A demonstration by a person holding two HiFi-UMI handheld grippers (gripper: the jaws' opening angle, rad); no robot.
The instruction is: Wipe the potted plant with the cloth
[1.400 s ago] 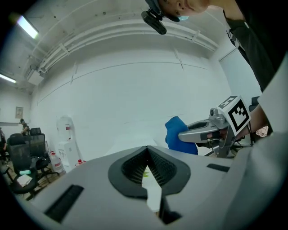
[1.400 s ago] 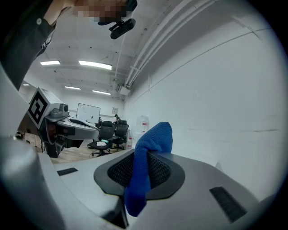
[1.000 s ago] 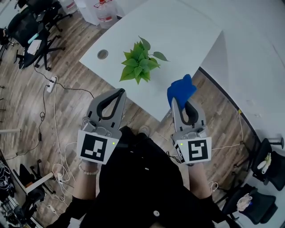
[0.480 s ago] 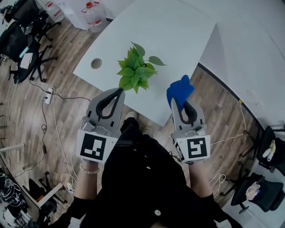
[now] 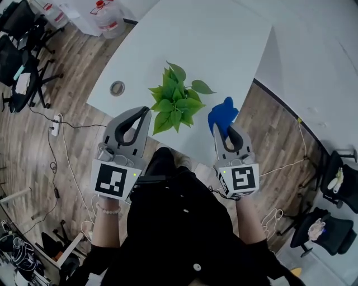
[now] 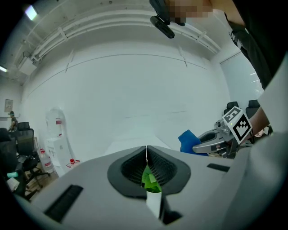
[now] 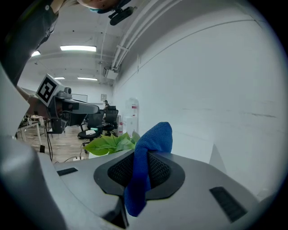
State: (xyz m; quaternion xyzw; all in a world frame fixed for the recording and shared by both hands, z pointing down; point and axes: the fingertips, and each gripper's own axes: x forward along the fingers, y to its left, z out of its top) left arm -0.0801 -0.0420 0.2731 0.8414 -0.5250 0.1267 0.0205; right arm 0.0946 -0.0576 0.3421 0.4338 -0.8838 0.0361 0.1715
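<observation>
Space is lying open over most of the white counter [image 5: 212,44]: its far half is carrying nothing, and the potted plant [image 5: 176,98] is standing close to the near edge, the edge that is running on a slant in front of the person. The plant's lowest leaves are reaching out to that edge. Both claws are hovering just off it, over the wood floor [image 5: 61,151], 1 on each side of the plant. The left claw [image 5: 146,111] is pointing at the plant's left side with its tips just beside the lowest leaves, though whether they are touching is unclear. Its jaws are pressing together tip to tip and are gripping nothing; in the left gripper view green leaves and the white pot are showing through the oval gap behind the tips. The right claw [image 5: 226,127] is clamping the blue cloth [image 5: 222,114], which is bunching up past the tips and hanging down between the jaws, near the leaves on the plant's right but apart from them. Counting what is showing: 1 plant, 1 cloth, 2 claws, 1 round hole [image 5: 117,87] in the counter to the left of the plant, 2 water jugs [image 5: 106,17] standing on the floor beyond the counter's far left corner, 2 dark chairs [image 5: 335,190] at the right, and more chairs at the far left.
</observation>
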